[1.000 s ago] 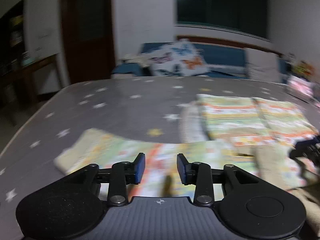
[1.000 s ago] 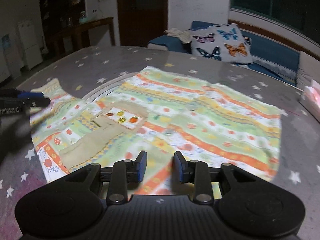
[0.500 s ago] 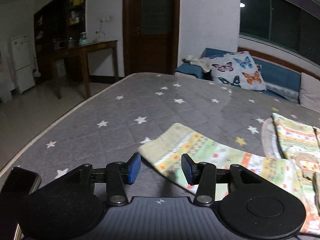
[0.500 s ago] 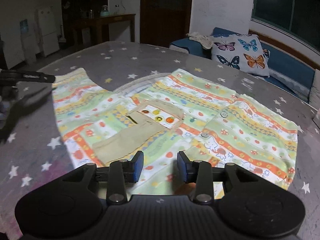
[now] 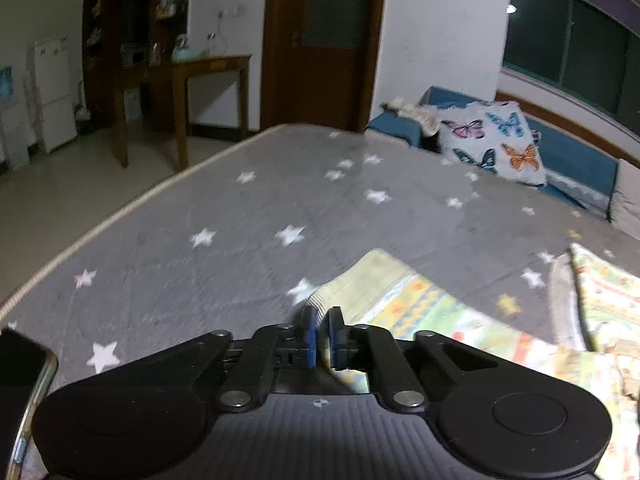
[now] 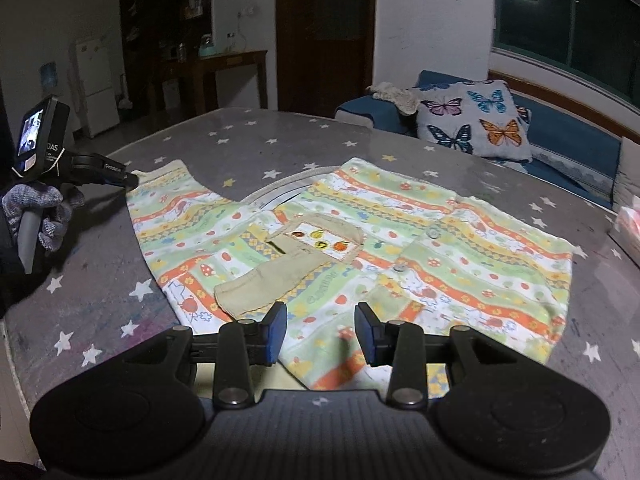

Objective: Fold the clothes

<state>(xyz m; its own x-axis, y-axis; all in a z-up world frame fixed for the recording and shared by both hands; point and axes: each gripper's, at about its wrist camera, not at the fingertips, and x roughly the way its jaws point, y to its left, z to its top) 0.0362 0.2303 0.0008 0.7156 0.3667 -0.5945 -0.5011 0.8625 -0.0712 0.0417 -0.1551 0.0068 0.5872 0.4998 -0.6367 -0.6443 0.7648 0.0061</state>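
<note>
The bed [image 6: 240,132] carries the shirt [image 6: 400,240], spread flat. The left gripper [image 5: 320,330] is pressed together at the sleeve [image 5: 360,280] cuff, seemingly pinching its edge. The right gripper [image 6: 321,332] hovers spread above the hem. Best to lift the sleeve low and fold it inward smoothly.

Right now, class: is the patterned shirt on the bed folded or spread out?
Spread out. The shirt lies flat on the star-patterned bed, sleeve extended, front pocket and buttons showing, no part doubled over.

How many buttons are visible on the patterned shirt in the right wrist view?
2: one button right of the beige chest pocket, another just below it on the shirt. Others may be hidden or too small.
</note>
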